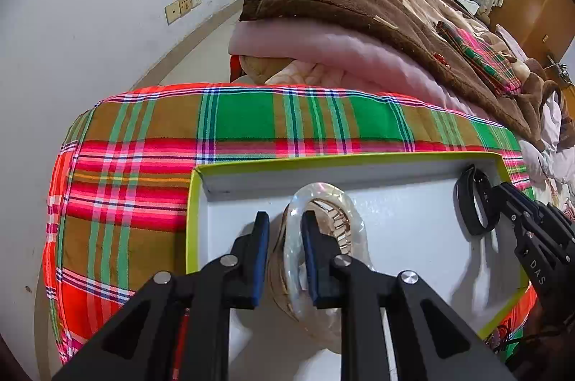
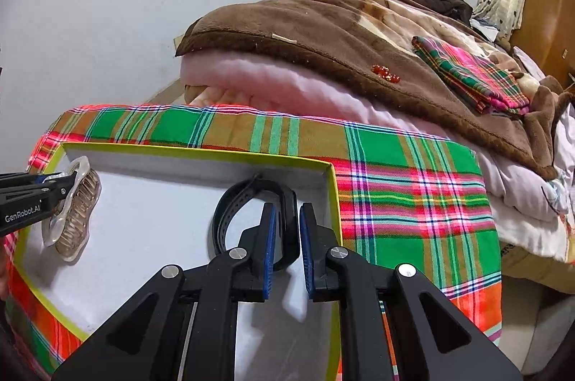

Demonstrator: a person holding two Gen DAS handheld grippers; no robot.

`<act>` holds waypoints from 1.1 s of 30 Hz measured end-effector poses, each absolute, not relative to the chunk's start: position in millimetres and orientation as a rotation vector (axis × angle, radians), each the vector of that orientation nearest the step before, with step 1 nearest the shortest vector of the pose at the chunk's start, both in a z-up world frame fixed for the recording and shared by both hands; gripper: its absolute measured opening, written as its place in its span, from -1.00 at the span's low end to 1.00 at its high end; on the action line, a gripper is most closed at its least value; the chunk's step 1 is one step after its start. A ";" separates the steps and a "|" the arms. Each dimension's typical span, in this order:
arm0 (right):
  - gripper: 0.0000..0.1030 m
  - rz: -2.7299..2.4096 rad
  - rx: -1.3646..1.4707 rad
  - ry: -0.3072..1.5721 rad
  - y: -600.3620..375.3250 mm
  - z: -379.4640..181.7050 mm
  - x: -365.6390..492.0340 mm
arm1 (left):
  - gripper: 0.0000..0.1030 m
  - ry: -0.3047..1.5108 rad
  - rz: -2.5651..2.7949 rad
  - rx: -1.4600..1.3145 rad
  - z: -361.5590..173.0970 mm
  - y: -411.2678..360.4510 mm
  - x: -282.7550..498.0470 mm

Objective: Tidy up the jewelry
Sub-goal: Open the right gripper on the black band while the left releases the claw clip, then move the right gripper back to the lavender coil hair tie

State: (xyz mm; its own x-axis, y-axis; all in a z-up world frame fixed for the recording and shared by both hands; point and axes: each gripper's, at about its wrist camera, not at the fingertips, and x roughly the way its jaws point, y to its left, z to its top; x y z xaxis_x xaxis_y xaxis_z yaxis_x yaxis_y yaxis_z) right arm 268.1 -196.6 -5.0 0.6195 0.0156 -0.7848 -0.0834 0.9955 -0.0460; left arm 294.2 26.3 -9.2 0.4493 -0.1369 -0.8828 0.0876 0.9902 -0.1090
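One shallow box [image 1: 424,161] with a yellow-green rim and a white floor is lying on one plaid cloth [image 1: 143,165]; two pieces of jewelry are sitting inside it; two grippers are working over it.

Toward the left of the box, a clear oval bracelet [image 1: 325,197] with a row of rose-gold links is resting on the white floor, its rim tilting up; the left gripper [image 1: 285,237] is standing astride that rim, one blue pad inside the loop and one outside; the jaws are standing a little apart, and whether the pads are actually pressing the rim cannot be told.

Toward the right, near the box's far right corner, a black band [image 2: 251,190] with a perforated strap is standing on edge, curling into a loop; the right gripper [image 2: 287,233] is clamping narrowly on its thicker right side, both blue pads lying against it.

The left wrist view is showing the bracelet's links close up, and the right gripper [image 1: 503,197] entering from the right beside the band [image 1: 474,212]; the right wrist view is showing the left gripper [image 2: 70,181] side-on at the bracelet [image 2: 77,219], plus a small red beaded piece [image 2: 386,73] lying on the brown blanket [image 2: 323,32], well apart from the box [image 2: 201,152], and a folded plaid cloth [image 2: 470,75] farther right.
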 end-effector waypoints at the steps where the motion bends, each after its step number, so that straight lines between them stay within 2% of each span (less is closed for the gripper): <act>1: -0.74 0.058 -0.080 0.902 -196.3 -5.0 267.8 | -0.58 1.096 -0.141 -0.051 -8.9 26.8 294.1; 9: -0.74 0.054 -0.068 0.897 -197.2 -3.2 266.6 | -0.33 1.076 -0.146 -0.059 -3.2 29.6 291.4; 16: -0.63 0.065 -0.051 0.864 -201.4 9.6 252.4 | -0.06 1.022 -0.172 -0.092 13.9 32.7 274.9; 18: -0.55 0.074 -0.042 0.850 -202.8 14.6 246.9 | -0.03 1.007 -0.177 -0.093 19.2 32.7 267.8; 20: -0.34 0.074 -0.041 0.838 -204.4 19.4 241.0 | -0.02 0.999 -0.180 -0.098 23.4 32.6 261.3; 33: -0.33 0.124 0.014 0.768 -224.2 46.1 176.8 | 0.06 0.913 -0.234 -0.128 50.9 30.6 182.4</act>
State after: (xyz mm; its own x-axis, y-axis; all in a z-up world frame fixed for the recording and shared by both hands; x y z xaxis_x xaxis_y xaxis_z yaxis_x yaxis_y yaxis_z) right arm 176.8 -224.2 46.1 0.7125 0.1170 -0.6919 -0.1069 0.9926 0.0578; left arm 182.4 30.6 50.9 0.5880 -0.2545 -0.7677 0.1459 0.9670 -0.2088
